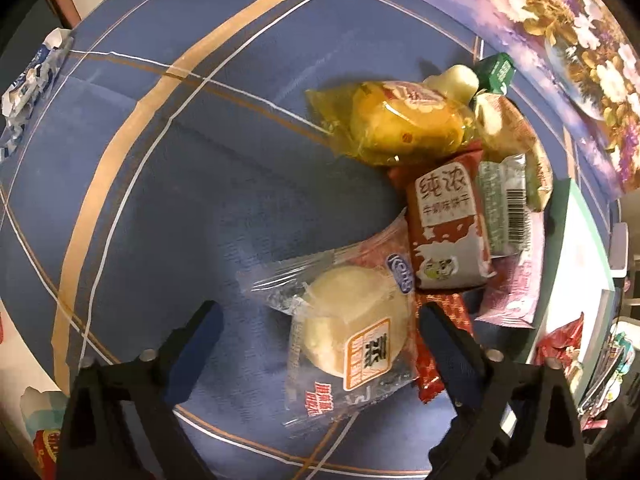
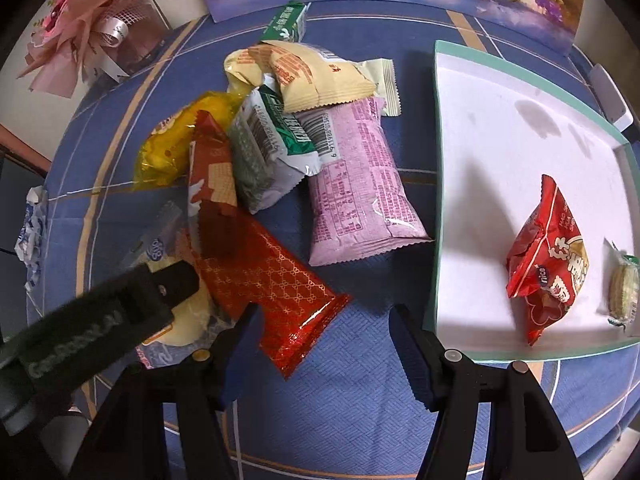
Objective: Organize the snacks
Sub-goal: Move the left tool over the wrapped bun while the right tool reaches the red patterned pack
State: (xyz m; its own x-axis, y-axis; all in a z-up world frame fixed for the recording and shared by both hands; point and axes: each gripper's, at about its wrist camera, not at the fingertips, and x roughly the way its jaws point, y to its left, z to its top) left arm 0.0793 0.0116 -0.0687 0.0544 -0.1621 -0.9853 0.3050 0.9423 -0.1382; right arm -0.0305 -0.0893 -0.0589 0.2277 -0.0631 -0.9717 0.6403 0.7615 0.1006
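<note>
Crinkly snack packets (image 2: 280, 168) heaped on woven blue cloth (image 1: 180, 160), left claw (image 1: 320, 344) apart astride round pastry (image 1: 352, 336), right claw (image 2: 324, 344) apart

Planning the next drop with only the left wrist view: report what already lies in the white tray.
Observer: The white teal-rimmed tray holds a crinkled red foil packet.
Operator: List anything else in it.
Observer: A small round pale biscuit in clear wrap lies beside that packet, at the tray's edge.
Operator: Give the right gripper's state.
Observer: The right gripper has its jaws open. The end of a long red gold-patterned packet shows between them, not gripped.
</note>
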